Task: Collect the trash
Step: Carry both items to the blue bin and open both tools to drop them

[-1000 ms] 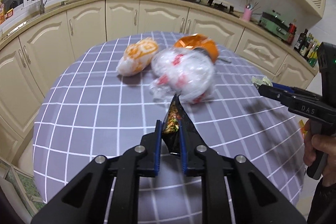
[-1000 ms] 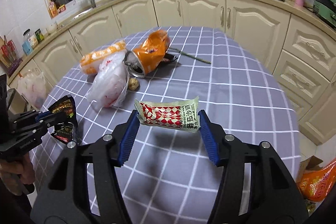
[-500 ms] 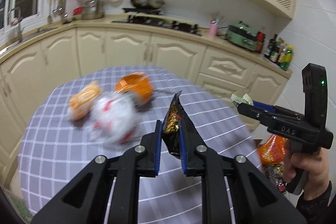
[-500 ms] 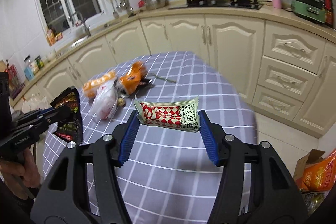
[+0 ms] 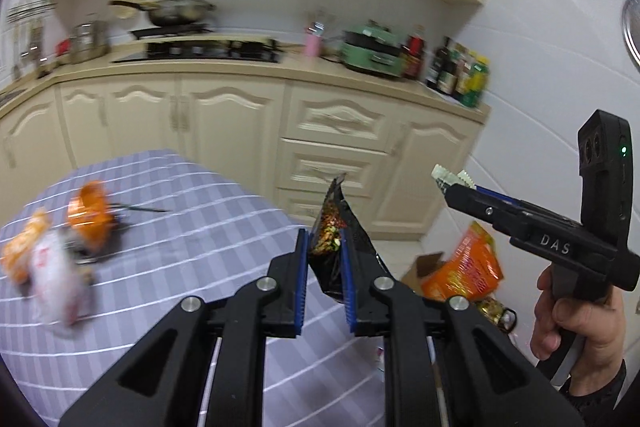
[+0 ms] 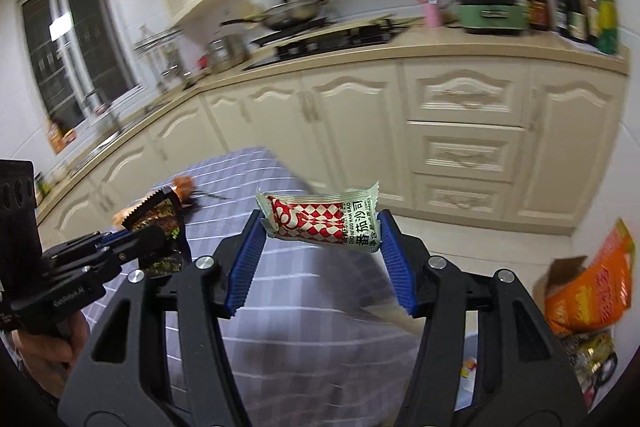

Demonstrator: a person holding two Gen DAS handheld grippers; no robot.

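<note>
My left gripper (image 5: 325, 239) is shut on a black snack wrapper (image 5: 336, 227), held above the right edge of the grey checked table (image 5: 192, 211). My right gripper (image 6: 320, 223) is shut on a red-and-white sauce packet (image 6: 320, 219), also in the air past the table edge. The left wrist view shows the right gripper (image 5: 460, 189) at the right with the packet (image 5: 450, 179) at its tip. The right wrist view shows the left gripper (image 6: 160, 231) at the left with the black wrapper (image 6: 158, 223).
An orange crushed bag (image 5: 90, 215), a white plastic bag (image 5: 52, 275) and an orange-white packet (image 5: 24, 247) lie on the table's left. A cardboard box (image 6: 560, 275) holding orange bags (image 5: 464, 267) sits on the floor at the right. Cream cabinets (image 5: 332, 147) stand behind.
Both grippers have swung to the right, away from the table's middle toward the floor box, each still holding its wrapper. The table trash has slid to the left of view.
</note>
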